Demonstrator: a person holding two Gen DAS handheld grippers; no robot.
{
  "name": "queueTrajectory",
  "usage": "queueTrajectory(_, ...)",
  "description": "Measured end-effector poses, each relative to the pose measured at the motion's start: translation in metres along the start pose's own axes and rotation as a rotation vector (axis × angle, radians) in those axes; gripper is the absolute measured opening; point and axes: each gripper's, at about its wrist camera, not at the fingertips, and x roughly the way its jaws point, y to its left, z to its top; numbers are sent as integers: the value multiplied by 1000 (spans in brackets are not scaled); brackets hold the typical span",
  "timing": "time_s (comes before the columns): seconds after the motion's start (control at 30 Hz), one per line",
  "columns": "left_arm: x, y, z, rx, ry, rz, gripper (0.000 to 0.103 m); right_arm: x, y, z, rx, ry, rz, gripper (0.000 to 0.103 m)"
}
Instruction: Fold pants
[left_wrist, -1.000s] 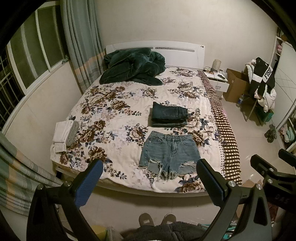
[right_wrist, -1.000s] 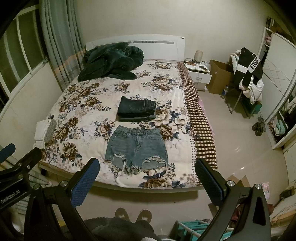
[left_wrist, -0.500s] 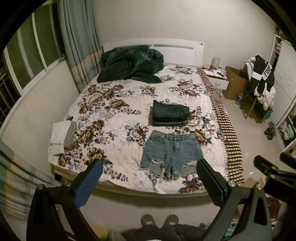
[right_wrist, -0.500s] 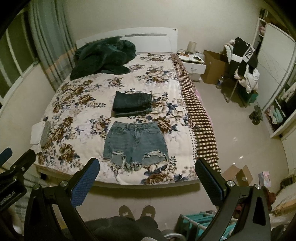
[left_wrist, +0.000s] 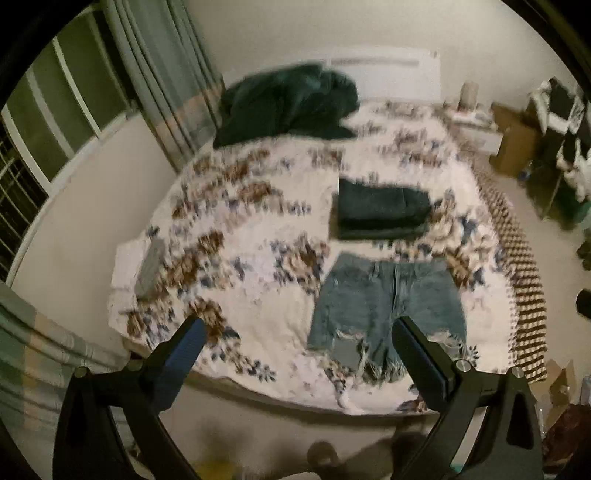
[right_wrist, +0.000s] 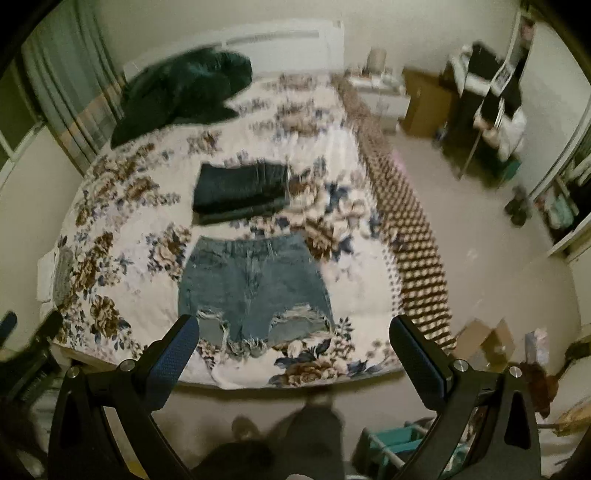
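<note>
Light blue frayed denim shorts (left_wrist: 388, 306) lie flat near the foot of the flowered bed (left_wrist: 258, 266), waistband toward the headboard; they also show in the right wrist view (right_wrist: 255, 284). A folded pile of dark jeans (left_wrist: 380, 208) sits just beyond them, and also shows in the right wrist view (right_wrist: 242, 192). My left gripper (left_wrist: 295, 341) is open and empty, held in the air short of the bed's foot. My right gripper (right_wrist: 293, 338) is open and empty at the same stand-off. Both views are blurred.
A dark green blanket (left_wrist: 291, 99) is heaped at the headboard. Folded white and grey cloths (left_wrist: 142, 262) lie at the bed's left edge. A nightstand (right_wrist: 384, 99), cardboard box (right_wrist: 424, 103) and clothes-laden chair (right_wrist: 487, 110) stand right of the bed. Curtains (left_wrist: 162, 74) hang at left.
Both grippers have moved forward toward the bed, so the shorts and jeans look larger. The views are now motion-blurred. Both grippers stay open.
</note>
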Motion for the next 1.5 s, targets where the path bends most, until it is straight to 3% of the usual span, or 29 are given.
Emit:
queueTrajectory(0.17,82,-59,-9,-88,105,44,103,128,-54,47,1,111,144,100)
queueTrajectory(0.3,154,-130,-23,-153,174,54,103,256,-90,90,-65,221,274,68)
queueTrajectory(0.53,269,-262,-75,-190,303,-67,103,458,-136,127,-157,373,407,67)
queueTrajectory(0.73,343,-361,-133,-118,414,-114,100,545,-140,113,-226,466,476,67)
queueTrajectory(0.8,362,-379,-147,-94,451,-109,86,573,-139,114,-236,491,491,67)
queueTrajectory(0.93,363,-379,-154,-157,396,-118,84,613,-123,118,-237,518,556,67)
queueTrajectory(0.97,360,-377,-154,-166,377,-132,78,623,-118,119,-235,527,572,67)
queueTrajectory(1.03,349,-367,-156,-185,335,-189,58,633,-102,119,-223,543,601,67)
queueTrajectory(1.1,338,-351,-158,-235,303,-272,21,649,-84,119,-215,565,594,67)
queueTrajectory(1.17,333,-336,-156,-269,296,-316,7,658,-70,118,-195,585,610,68)
queueTrajectory(1.23,328,-319,-154,-304,285,-343,5,663,-58,115,-159,603,633,67)
queueTrajectory(1.27,324,-309,-153,-315,271,-341,5,663,-54,114,-150,602,644,61)
queueTrajectory(1.33,310,-290,-149,-337,239,-346,4,656,-47,114,-137,577,628,22)
queueTrajectory(1.4,294,-265,-145,-378,214,-349,4,638,-38,116,-156,522,595,13)
queueTrajectory(1.5,274,-215,-144,-456,166,-349,4,601,-27,119,-176,468,595,9)
